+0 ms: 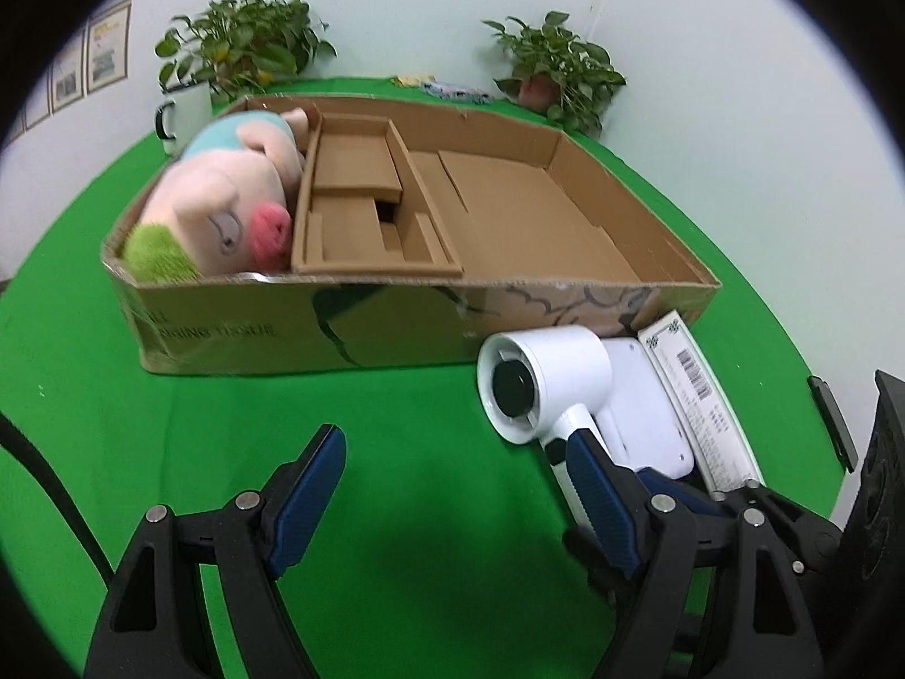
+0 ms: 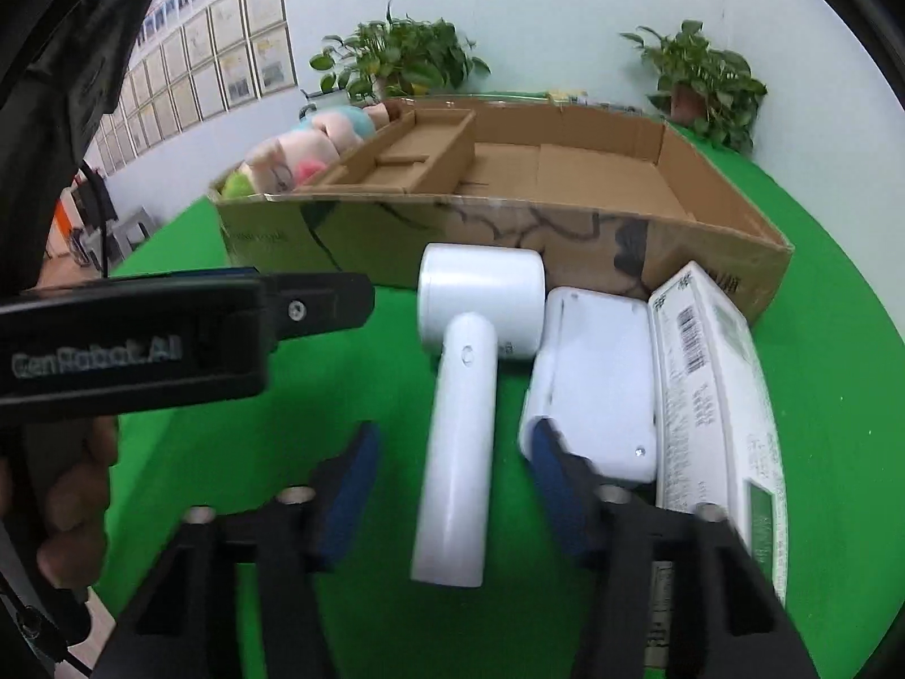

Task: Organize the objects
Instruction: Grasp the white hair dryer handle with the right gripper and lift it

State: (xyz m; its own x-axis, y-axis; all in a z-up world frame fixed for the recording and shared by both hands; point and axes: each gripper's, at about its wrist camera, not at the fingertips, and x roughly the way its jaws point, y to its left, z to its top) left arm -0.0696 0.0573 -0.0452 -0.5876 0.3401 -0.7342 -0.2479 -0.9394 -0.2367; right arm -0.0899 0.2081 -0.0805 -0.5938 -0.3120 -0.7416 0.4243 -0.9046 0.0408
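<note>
A white hair dryer (image 2: 469, 368) lies on the green cloth in front of a long cardboard box (image 2: 509, 226), handle pointing toward me. My right gripper (image 2: 452, 452) straddles that handle, a gap showing on each side, so it is open. Beside the dryer lie a white flat device (image 2: 594, 373) and a white carton with a barcode (image 2: 712, 385). My left gripper (image 1: 452, 452) is open over bare cloth, just left of the hair dryer (image 1: 543, 373). A plush pig (image 1: 226, 198) fills the left end of the cardboard box (image 1: 396, 328).
A cardboard insert (image 1: 362, 198) divides the box; its right half shows bare floor. A white mug (image 1: 181, 113) and two potted plants (image 1: 249, 39) stand behind it. A hand (image 2: 73, 486) holds the left gripper's black body (image 2: 169, 339) at the left of the right wrist view.
</note>
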